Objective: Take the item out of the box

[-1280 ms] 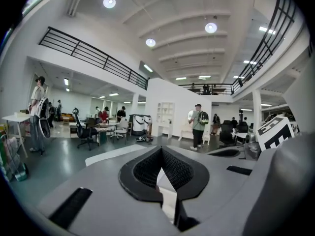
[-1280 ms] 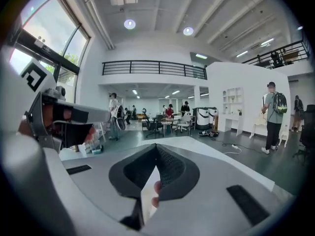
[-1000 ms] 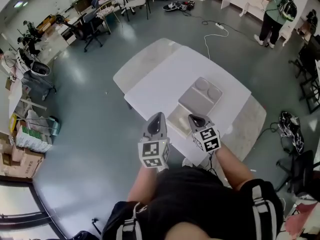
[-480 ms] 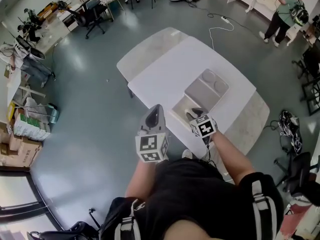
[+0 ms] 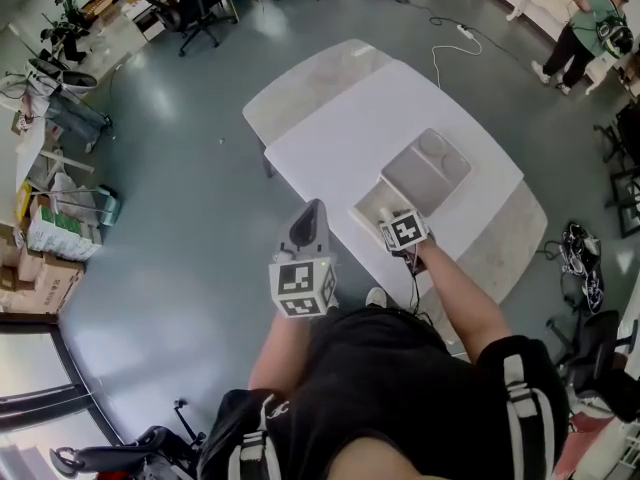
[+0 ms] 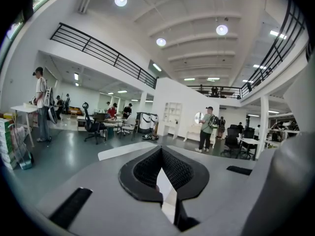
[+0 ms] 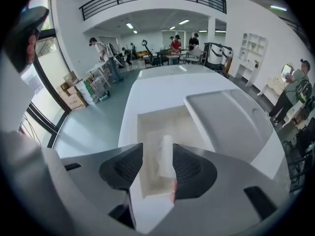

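left hand-held gripper [image 5: 315, 209]: jaws together | right hand-held gripper [image 7: 157, 154]: jaws just opening

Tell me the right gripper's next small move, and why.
Probably lower the right gripper straight into the open box until its jaws straddle the white item. The jaws have just been opening; the item lies on the box floor, in line between them, not gripped.

No legible text, label or number anywhere (all too small)
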The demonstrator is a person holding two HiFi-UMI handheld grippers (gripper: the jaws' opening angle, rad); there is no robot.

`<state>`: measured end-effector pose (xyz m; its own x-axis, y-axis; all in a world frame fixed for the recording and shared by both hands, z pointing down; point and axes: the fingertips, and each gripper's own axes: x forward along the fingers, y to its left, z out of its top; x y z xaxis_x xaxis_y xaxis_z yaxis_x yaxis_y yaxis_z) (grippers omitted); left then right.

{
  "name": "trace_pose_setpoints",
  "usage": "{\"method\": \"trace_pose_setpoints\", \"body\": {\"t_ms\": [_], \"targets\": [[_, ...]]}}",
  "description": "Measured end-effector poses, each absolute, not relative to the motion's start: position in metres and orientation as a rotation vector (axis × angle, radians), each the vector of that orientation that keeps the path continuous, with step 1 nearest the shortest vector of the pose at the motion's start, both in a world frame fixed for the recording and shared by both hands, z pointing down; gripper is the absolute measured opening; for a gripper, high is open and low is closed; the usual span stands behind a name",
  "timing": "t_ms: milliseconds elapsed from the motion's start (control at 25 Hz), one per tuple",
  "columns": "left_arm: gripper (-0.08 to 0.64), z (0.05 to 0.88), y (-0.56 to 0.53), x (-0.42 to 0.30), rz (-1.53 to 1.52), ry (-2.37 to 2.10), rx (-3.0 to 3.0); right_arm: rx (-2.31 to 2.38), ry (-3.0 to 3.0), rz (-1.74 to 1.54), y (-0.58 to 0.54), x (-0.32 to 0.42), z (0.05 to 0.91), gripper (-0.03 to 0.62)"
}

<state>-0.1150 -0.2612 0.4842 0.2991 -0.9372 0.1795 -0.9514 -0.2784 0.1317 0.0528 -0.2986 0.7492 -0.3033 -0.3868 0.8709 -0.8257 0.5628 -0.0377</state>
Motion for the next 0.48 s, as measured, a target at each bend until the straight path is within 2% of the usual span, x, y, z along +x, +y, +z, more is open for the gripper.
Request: {"method": "trace_pose_setpoints", "body": {"t_ms": [200, 480], "targets": [[0.005, 0.486, -0.26, -0.123, 0.103, -1.757, 2.337, 0.88, -1.963, 0.71, -0.301, 0.024, 0.768, 0.158], [0.005, 0.485, -0.261, -0.133, 0.113, -1.777, 2.322, 0.88, -1.652, 0.611, -0.309, 0.062, 0.791, 0.158]]}}
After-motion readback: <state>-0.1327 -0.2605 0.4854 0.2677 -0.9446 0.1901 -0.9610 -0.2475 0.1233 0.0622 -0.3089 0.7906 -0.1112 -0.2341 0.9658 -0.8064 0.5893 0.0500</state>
